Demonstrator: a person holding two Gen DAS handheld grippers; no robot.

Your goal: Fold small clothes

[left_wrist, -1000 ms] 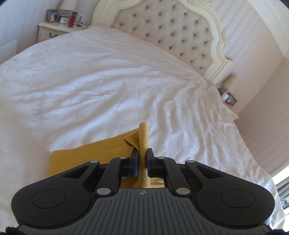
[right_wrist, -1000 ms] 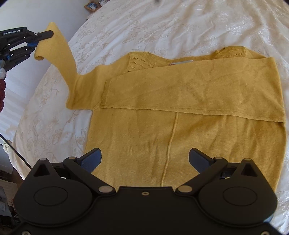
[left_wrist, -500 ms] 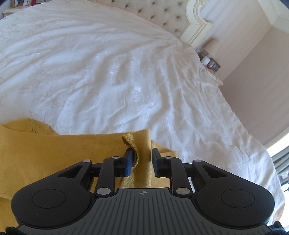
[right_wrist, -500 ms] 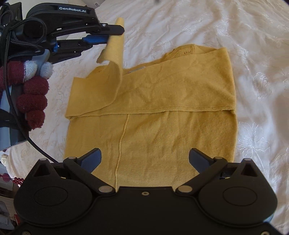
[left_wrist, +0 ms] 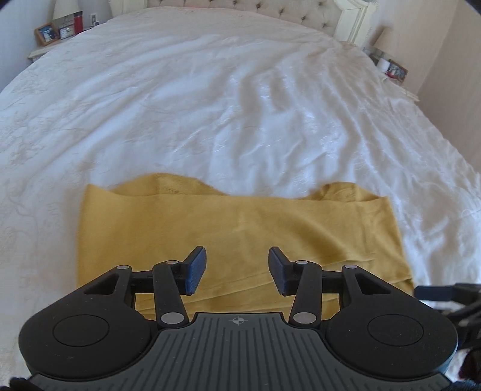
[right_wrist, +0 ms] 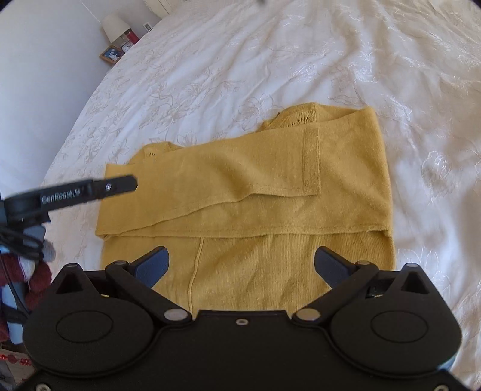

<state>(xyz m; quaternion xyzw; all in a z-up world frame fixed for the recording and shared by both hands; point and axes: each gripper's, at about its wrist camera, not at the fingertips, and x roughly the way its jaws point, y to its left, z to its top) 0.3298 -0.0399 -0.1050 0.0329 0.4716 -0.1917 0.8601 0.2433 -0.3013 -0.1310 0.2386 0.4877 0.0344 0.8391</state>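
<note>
A mustard-yellow knitted sweater (right_wrist: 249, 186) lies flat on the white bedspread (right_wrist: 300, 54), both sleeves folded across its chest; the upper sleeve's cuff (right_wrist: 311, 162) rests near its right side. It also shows in the left wrist view (left_wrist: 240, 222). My left gripper (left_wrist: 237, 269) is open and empty, just above the sweater's lower body. One of its fingers (right_wrist: 117, 186) reaches in from the left over the sweater's left shoulder in the right wrist view. My right gripper (right_wrist: 240, 266) is open wide and empty above the sweater's lower hem area.
The white embroidered bedspread (left_wrist: 210, 105) stretches far beyond the sweater. A tufted headboard (left_wrist: 300, 12) is at the far end. Nightstands with a lamp and picture frames (left_wrist: 57, 30) stand at the left, more small items (left_wrist: 390, 67) at the right.
My left gripper carried the left sleeve across the chest, laid it over the other sleeve, then opened and let it go. The right gripper stayed open.
</note>
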